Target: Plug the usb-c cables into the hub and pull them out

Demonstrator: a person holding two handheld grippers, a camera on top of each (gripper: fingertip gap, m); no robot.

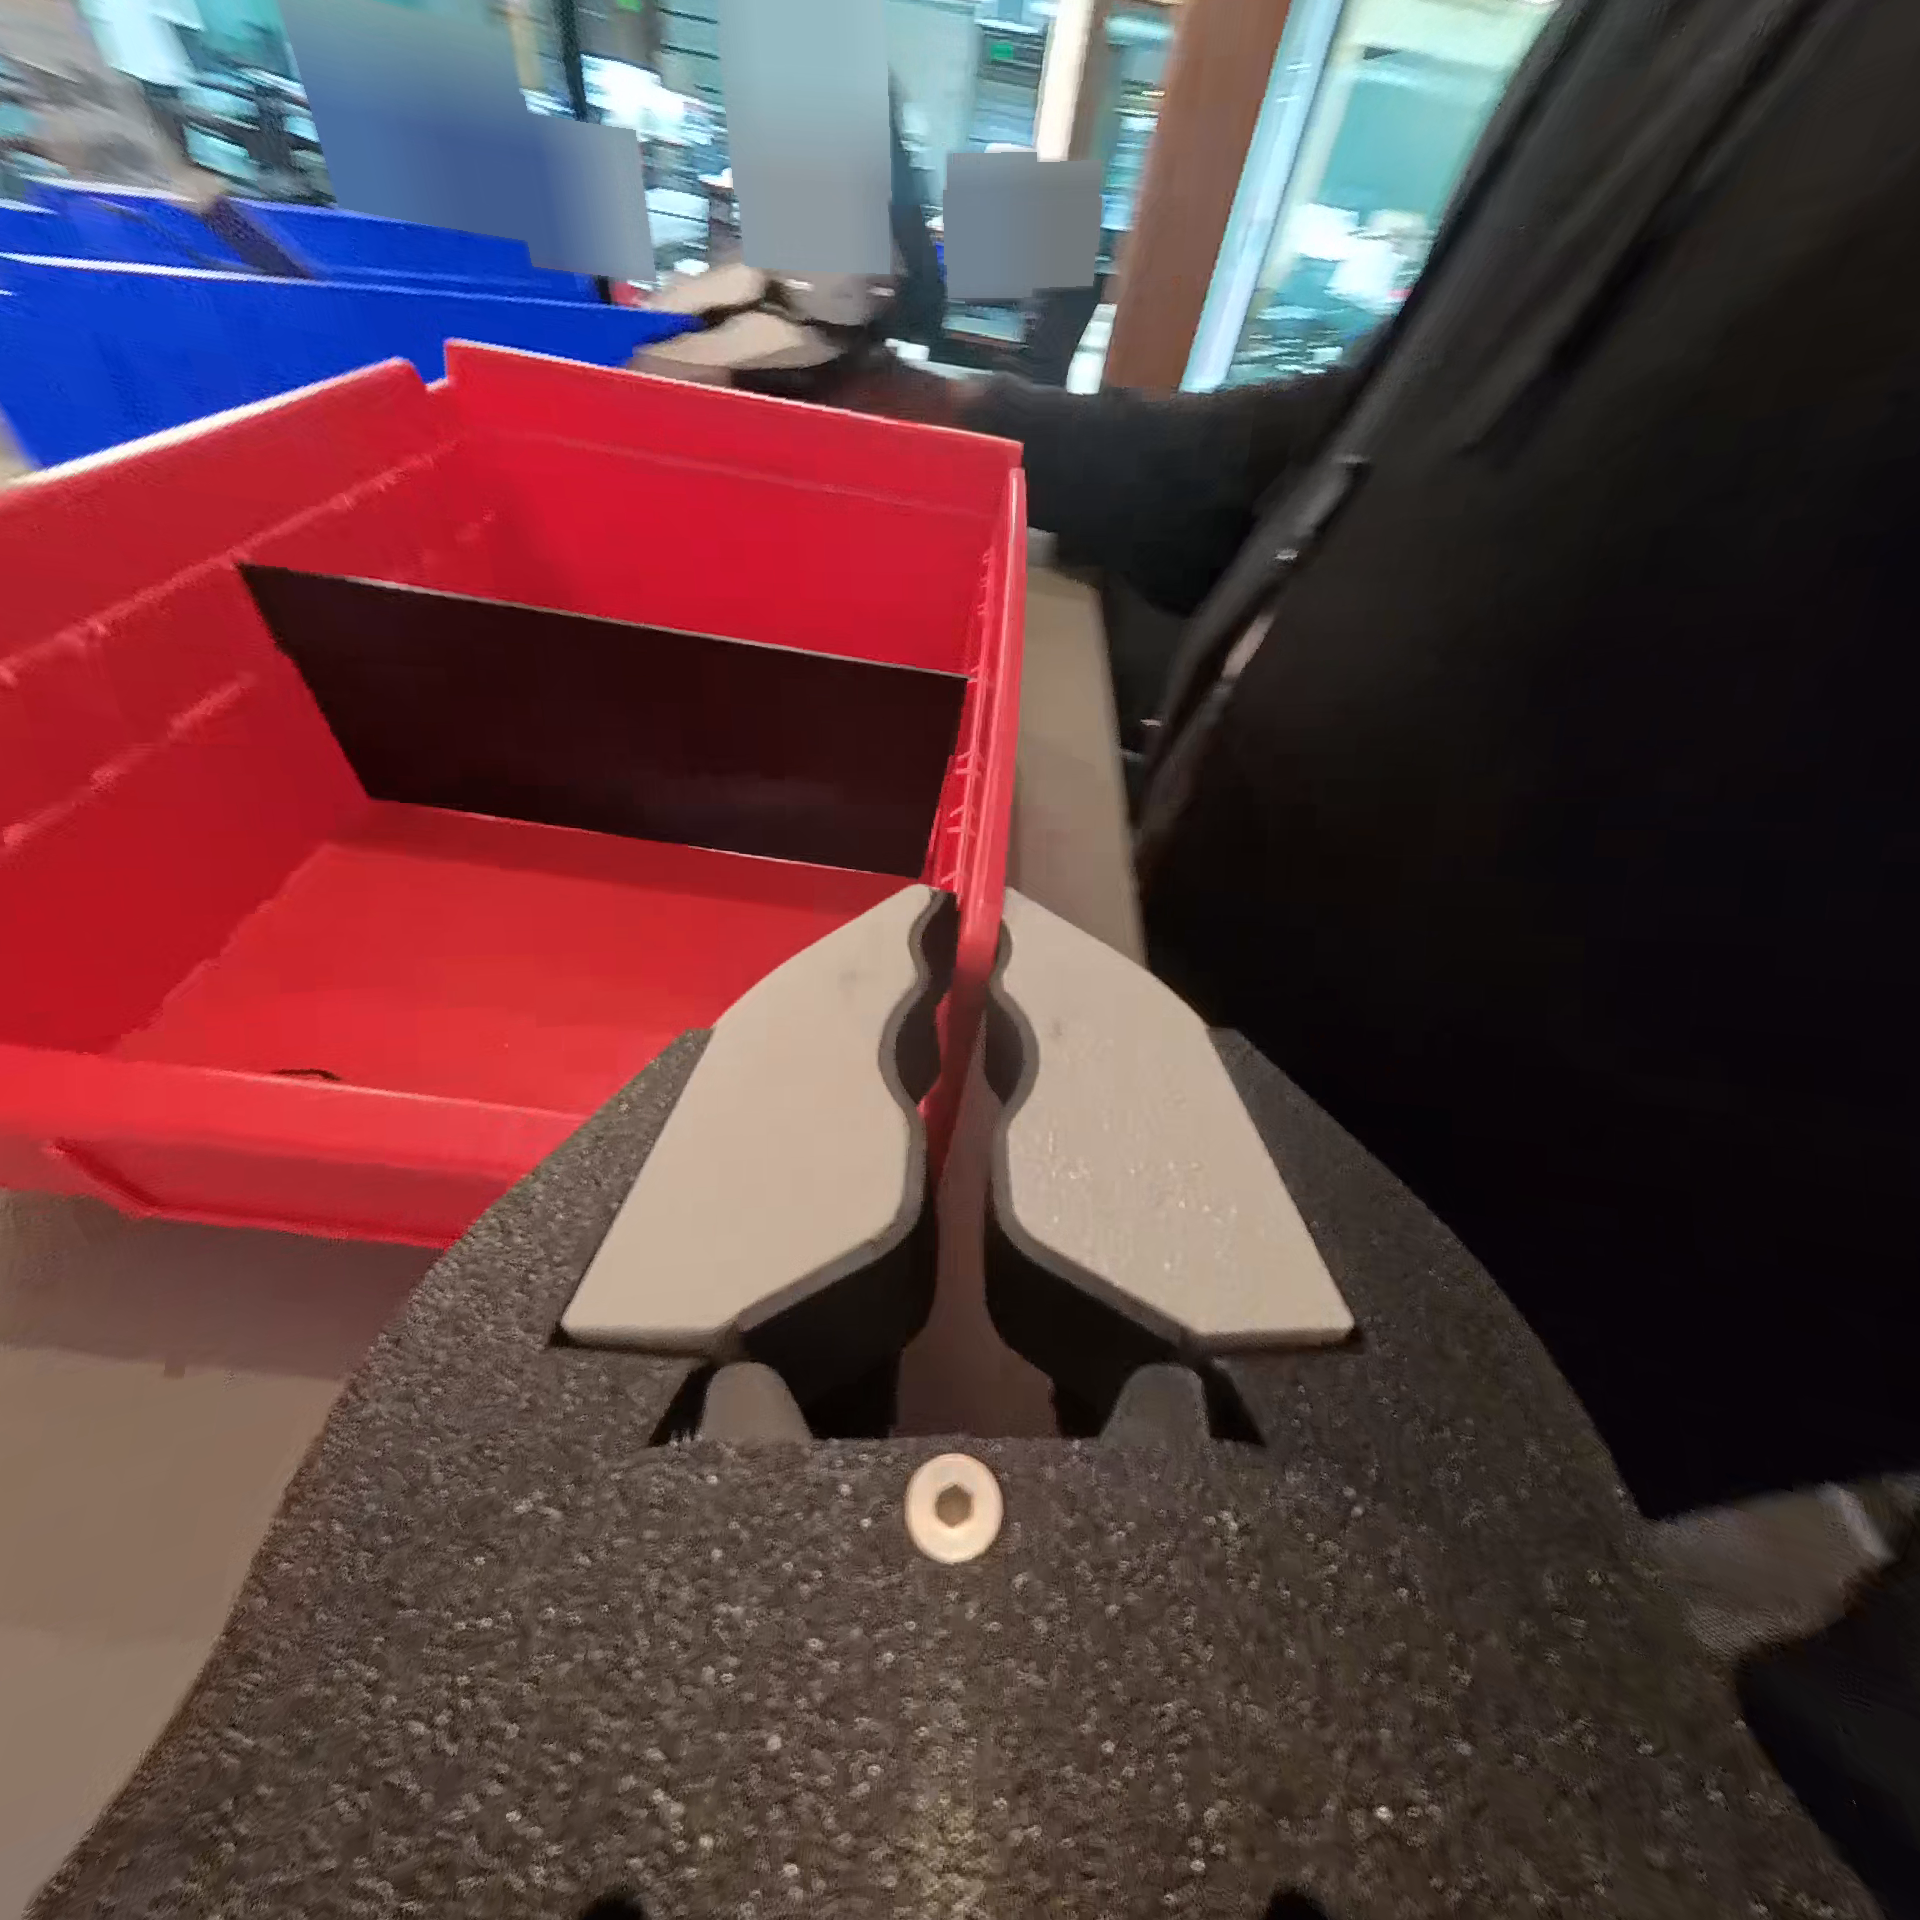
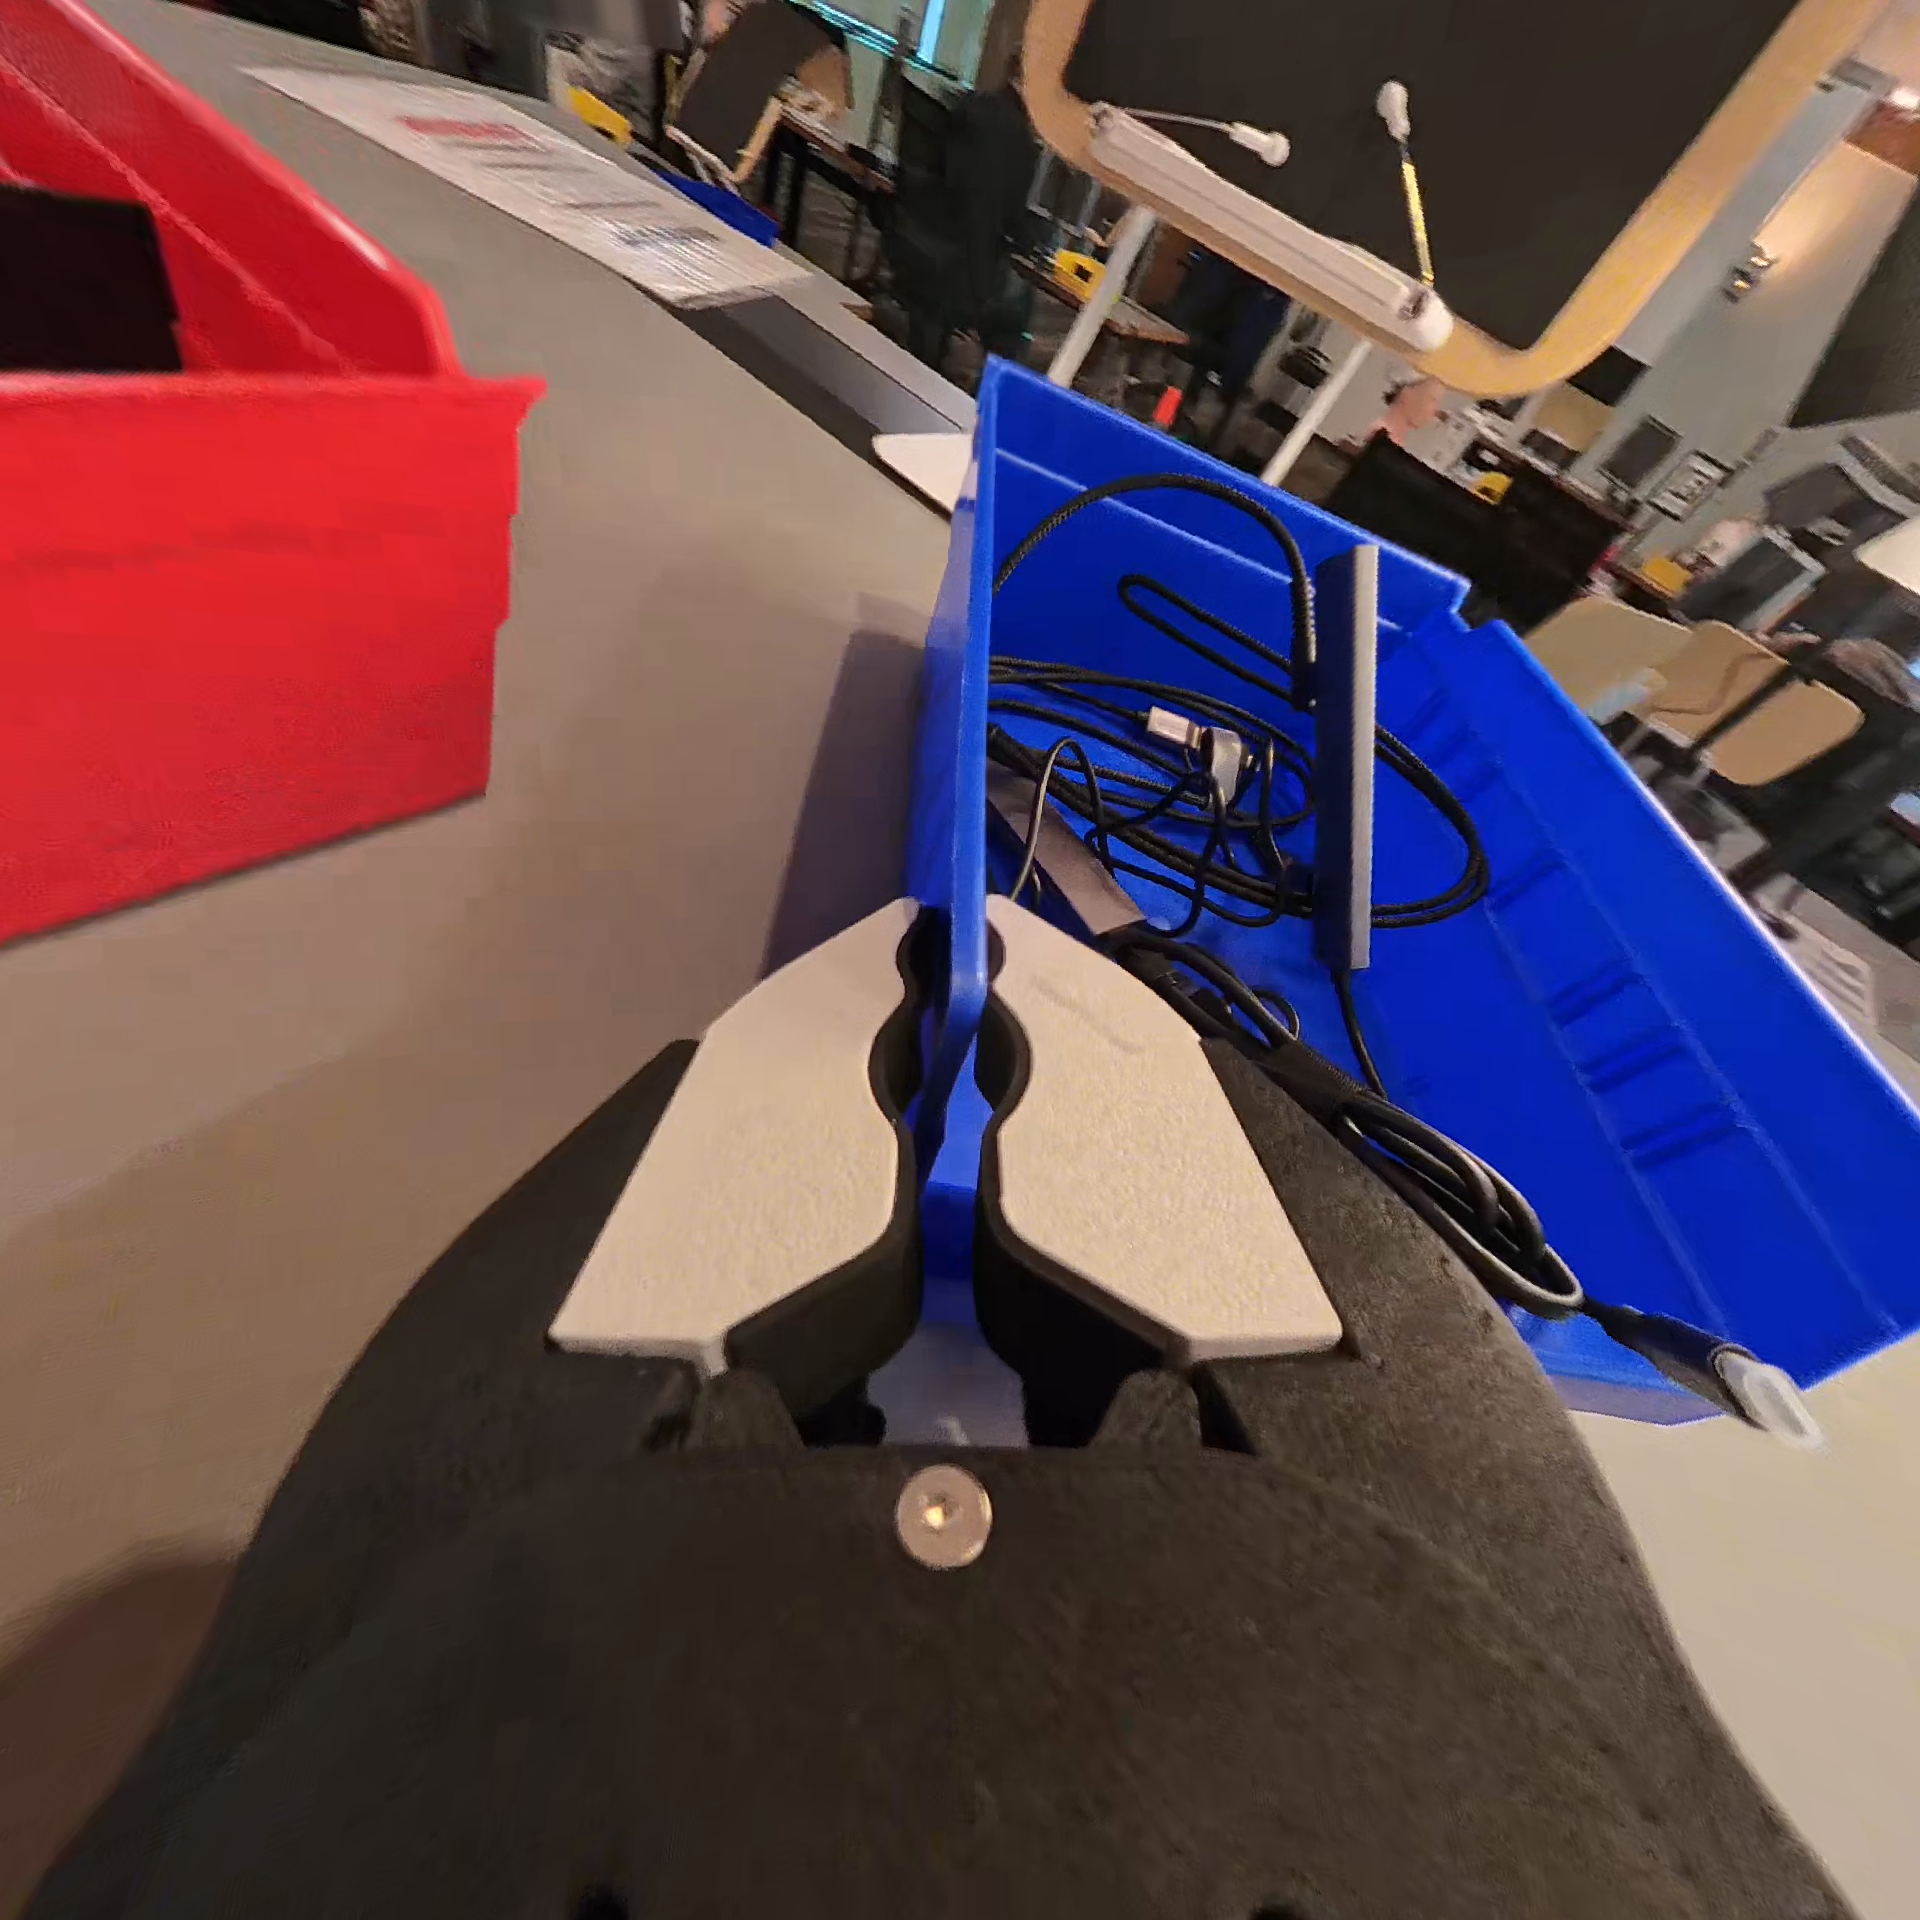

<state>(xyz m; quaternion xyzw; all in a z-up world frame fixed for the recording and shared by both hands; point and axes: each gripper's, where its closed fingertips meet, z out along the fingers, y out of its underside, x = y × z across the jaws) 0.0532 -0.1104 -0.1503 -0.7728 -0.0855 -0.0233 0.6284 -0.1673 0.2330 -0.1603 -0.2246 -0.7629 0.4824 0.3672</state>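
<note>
The left gripper point(image 1: 971, 935) was pinched onto the right-hand wall of the red bin point(image 1: 499, 935), one grey finger inside the wall and one outside, the jaws drawn narrow with the thin red rim caught between them. It pointed forward and slightly downward along that wall toward a black divider point(image 1: 613, 717) standing across the bin. The bin rested on the grey table point(image 1: 156, 1455), with blue bins point(image 1: 208, 312) behind it and a person's black sleeve point(image 1: 1558, 727) filling the right side of the left wrist view. The right gripper point(image 2: 956, 935) was closed the same way on the near left wall of a blue bin point(image 2: 1662, 1091), that wall running up between its pale fingers, and it was tilted so the table point(image 2: 644, 727) sloped across the view. Inside the blue bin lay a tangle of black usb-c cables point(image 2: 1195, 821), one with a silver plug, and the long grey hub point(image 2: 1345, 748) leaned on its edge among them. Another coiled cable point(image 2: 1455, 1195) lay along the bin floor near the right finger. The red bin point(image 2: 239, 623) sat to the left, apart from the blue one, with a printed sheet point(image 2: 582, 187) farther back on the table.
</note>
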